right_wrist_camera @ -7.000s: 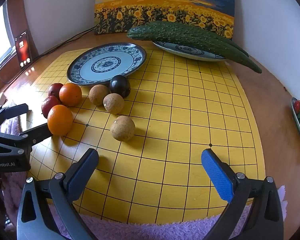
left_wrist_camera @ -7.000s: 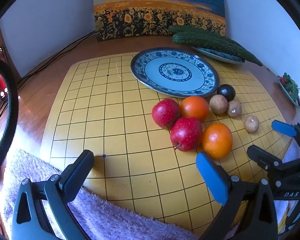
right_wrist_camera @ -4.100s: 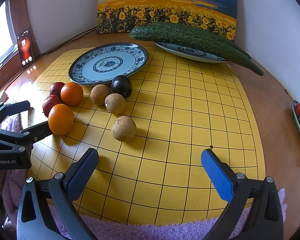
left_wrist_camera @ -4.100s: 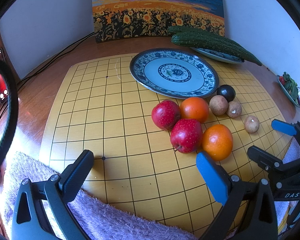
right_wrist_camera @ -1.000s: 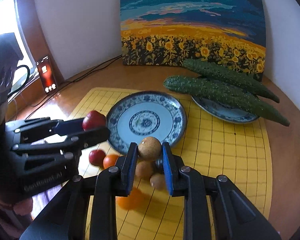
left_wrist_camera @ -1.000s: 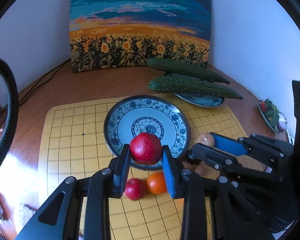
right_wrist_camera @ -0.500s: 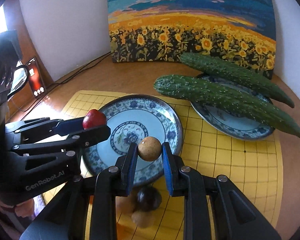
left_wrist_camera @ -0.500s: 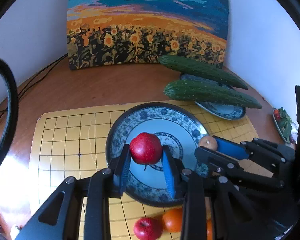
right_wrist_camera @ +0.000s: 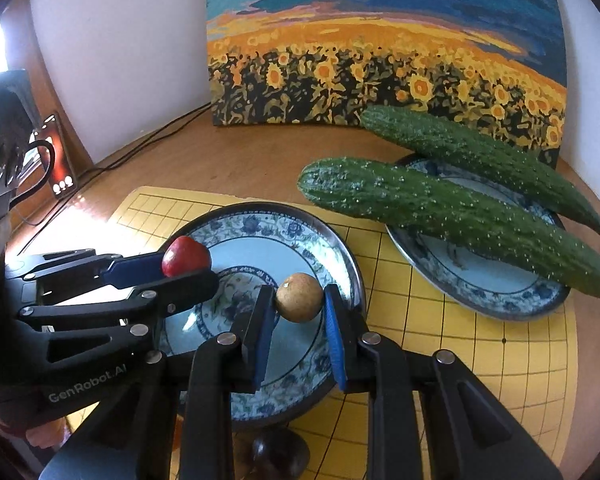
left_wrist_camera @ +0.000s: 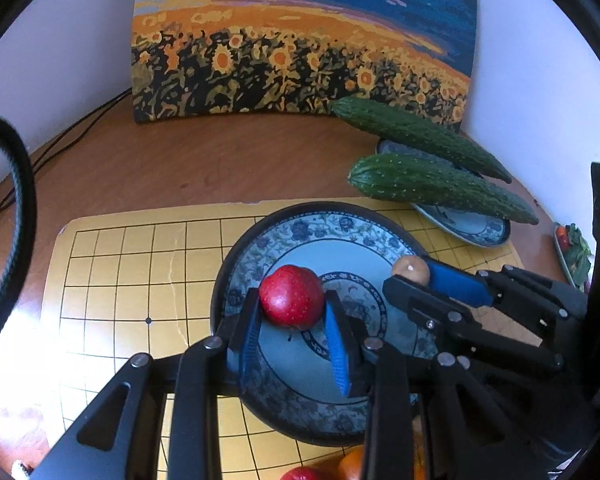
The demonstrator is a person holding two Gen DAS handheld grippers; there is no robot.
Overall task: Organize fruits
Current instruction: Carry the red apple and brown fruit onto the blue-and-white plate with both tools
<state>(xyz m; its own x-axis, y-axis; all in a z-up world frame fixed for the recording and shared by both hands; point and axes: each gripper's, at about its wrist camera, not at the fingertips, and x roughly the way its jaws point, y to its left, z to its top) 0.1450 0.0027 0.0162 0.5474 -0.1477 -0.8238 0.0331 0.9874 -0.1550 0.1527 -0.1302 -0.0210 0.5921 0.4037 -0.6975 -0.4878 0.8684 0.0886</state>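
My left gripper is shut on a red apple, held over the left half of the round blue-patterned plate. In the right wrist view the same apple shows at the plate's left. My right gripper is shut on a small brown round fruit above the plate, right of centre; the same brown fruit shows in the left wrist view. Another apple and an orange lie on the yellow grid board near the bottom edge. A dark fruit sits below the right gripper.
Two long cucumbers lie across a second patterned plate at the right. A sunflower painting leans on the wall behind. Cables and a lit phone are at the left. A small dish of greens sits far right.
Both grippers closed on fruit, lifted it and carried it forward over the plate; in the last half second they came lower and closer to the plate surface.
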